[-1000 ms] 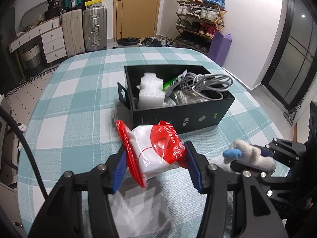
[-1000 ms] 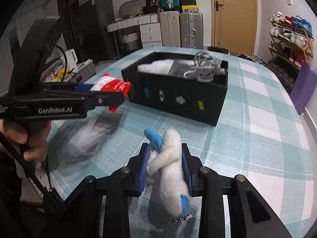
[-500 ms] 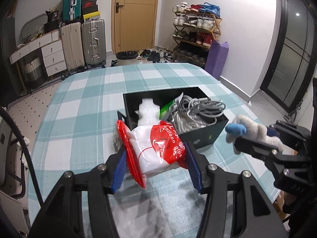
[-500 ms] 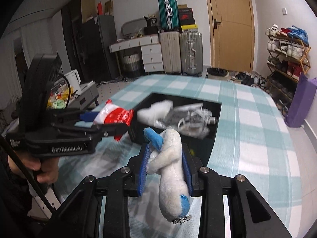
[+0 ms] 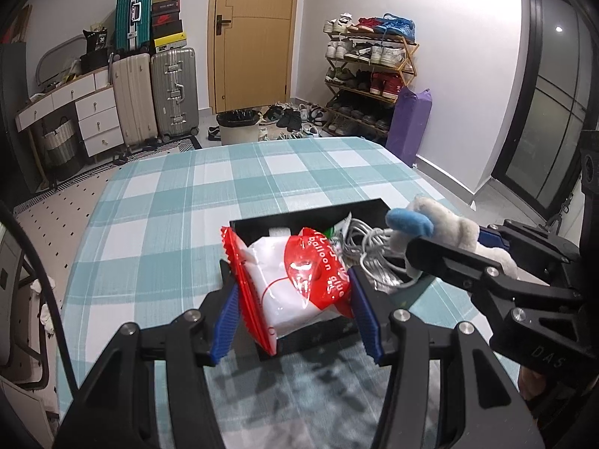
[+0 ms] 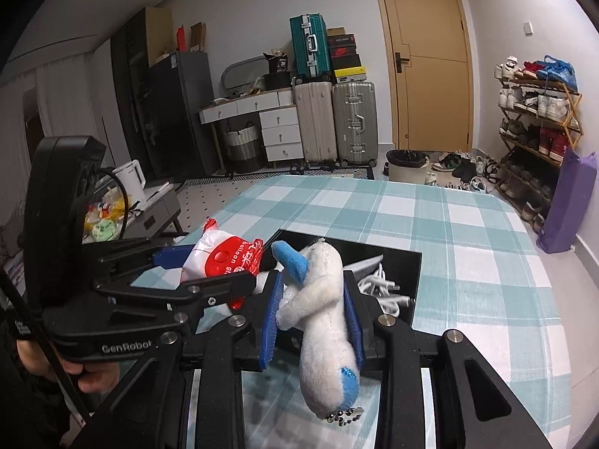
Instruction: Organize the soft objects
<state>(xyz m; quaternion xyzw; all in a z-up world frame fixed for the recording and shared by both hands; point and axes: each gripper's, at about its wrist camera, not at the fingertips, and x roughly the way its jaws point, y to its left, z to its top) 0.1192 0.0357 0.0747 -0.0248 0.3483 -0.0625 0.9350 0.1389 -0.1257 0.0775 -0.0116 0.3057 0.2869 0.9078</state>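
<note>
Above the black box (image 5: 299, 340) — bag (image 5: 299, 284) in left tool (image 5: 295, 312), plush (image 6: 322, 299) in right tool (image 6: 312, 312).

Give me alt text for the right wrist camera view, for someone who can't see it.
The right tongs grip a white plush toy with blue tips above a black box of white cables on a teal checked tablecloth. To the left, the left tongs hold a red and white packet; suitcases and a door stand behind.
</note>
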